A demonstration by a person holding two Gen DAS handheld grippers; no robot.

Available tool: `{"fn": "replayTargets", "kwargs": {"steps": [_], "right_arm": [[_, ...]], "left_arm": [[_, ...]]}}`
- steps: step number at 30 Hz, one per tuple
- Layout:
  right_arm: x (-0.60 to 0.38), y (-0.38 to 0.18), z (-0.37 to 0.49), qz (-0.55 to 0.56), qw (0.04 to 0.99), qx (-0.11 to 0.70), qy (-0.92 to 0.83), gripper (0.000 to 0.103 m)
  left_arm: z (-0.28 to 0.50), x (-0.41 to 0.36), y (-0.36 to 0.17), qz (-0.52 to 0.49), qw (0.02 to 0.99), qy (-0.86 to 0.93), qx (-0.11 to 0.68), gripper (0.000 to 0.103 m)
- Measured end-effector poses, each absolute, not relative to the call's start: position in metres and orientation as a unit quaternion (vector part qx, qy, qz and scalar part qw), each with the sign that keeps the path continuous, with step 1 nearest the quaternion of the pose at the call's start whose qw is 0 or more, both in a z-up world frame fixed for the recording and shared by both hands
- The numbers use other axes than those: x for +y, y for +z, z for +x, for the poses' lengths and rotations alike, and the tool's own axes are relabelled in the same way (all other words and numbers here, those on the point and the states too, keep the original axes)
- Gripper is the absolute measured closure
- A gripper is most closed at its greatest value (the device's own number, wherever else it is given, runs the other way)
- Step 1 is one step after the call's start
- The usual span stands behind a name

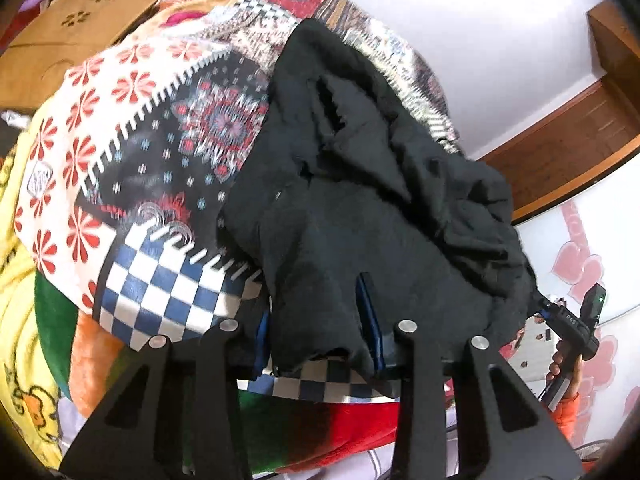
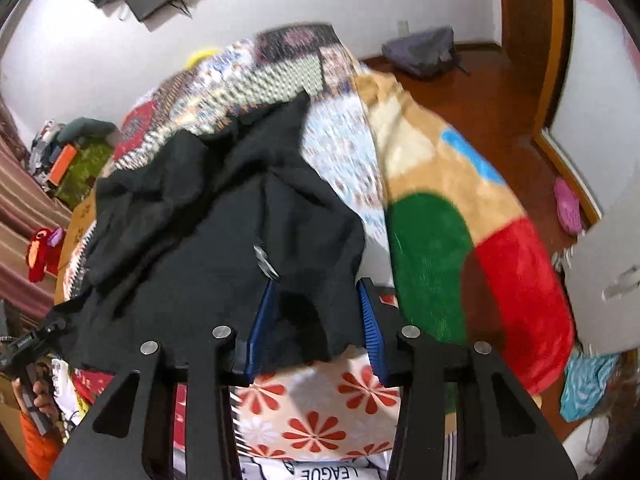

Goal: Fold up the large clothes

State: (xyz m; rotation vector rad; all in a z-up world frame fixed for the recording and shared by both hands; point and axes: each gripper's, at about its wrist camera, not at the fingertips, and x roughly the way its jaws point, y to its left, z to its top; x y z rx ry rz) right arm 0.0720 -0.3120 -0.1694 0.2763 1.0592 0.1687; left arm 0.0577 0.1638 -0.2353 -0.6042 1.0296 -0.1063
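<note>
A large black garment [image 1: 384, 184] lies crumpled over a patchwork bedspread [image 1: 132, 132]. In the left wrist view its near edge hangs between the blue pads of my left gripper [image 1: 316, 320], whose jaws stand apart around the cloth. In the right wrist view the same black garment [image 2: 224, 216] drapes between the blue pads of my right gripper [image 2: 316, 320], also spread apart with cloth between them. The right gripper shows in the left wrist view [image 1: 576, 328] at the garment's far corner. The left gripper shows in the right wrist view [image 2: 36, 344].
A cardboard box [image 1: 68, 36] sits behind the bed on the left. A colourful fleece blanket [image 2: 460, 240] hangs over the bed's right side. A wooden floor [image 2: 480, 92], a dark bag [image 2: 424, 52], a pink slipper [image 2: 568, 204] and a white door [image 2: 608, 280] lie to the right.
</note>
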Motion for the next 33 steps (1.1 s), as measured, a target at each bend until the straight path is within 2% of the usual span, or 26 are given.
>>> {"fn": "replayTargets", "kwargs": {"steps": [4, 7, 9, 12, 15, 18, 28, 33], "right_arm": [[-0.321, -0.184, 0.068, 0.157, 0.837, 0.517, 0.085, 0.065], [-0.323, -0.187, 0.065, 0.164, 0.837, 0.515, 0.085, 0.065], [-0.322, -0.183, 0.065, 0.161, 0.841, 0.510, 0.083, 0.079], [-0.323, -0.175, 0.064, 0.151, 0.852, 0.495, 0.078, 0.090], [-0.320, -0.163, 0.067, 0.135, 0.861, 0.483, 0.084, 0.092], [-0.314, -0.148, 0.075, 0.113, 0.869, 0.474, 0.091, 0.092], [-0.288, -0.084, 0.130, 0.076, 0.900, 0.403, 0.149, 0.095], [-0.270, -0.080, 0.180, 0.050, 0.903, 0.400, 0.149, 0.096]], "left_arm": [[0.051, 0.173, -0.263, -0.321, 0.797, -0.038, 0.510, 0.058], [0.045, 0.182, -0.276, -0.372, 0.781, -0.043, 0.500, 0.057], [0.045, 0.182, -0.275, -0.374, 0.780, -0.043, 0.500, 0.057], [0.050, 0.171, -0.266, -0.343, 0.791, -0.053, 0.504, 0.060], [0.056, 0.160, -0.247, -0.308, 0.811, -0.065, 0.493, 0.071], [0.065, 0.155, -0.226, -0.298, 0.825, -0.078, 0.473, 0.076], [0.129, 0.148, -0.145, -0.288, 0.862, -0.125, 0.398, 0.080], [0.184, 0.155, -0.129, -0.284, 0.873, -0.108, 0.382, 0.081]]}}
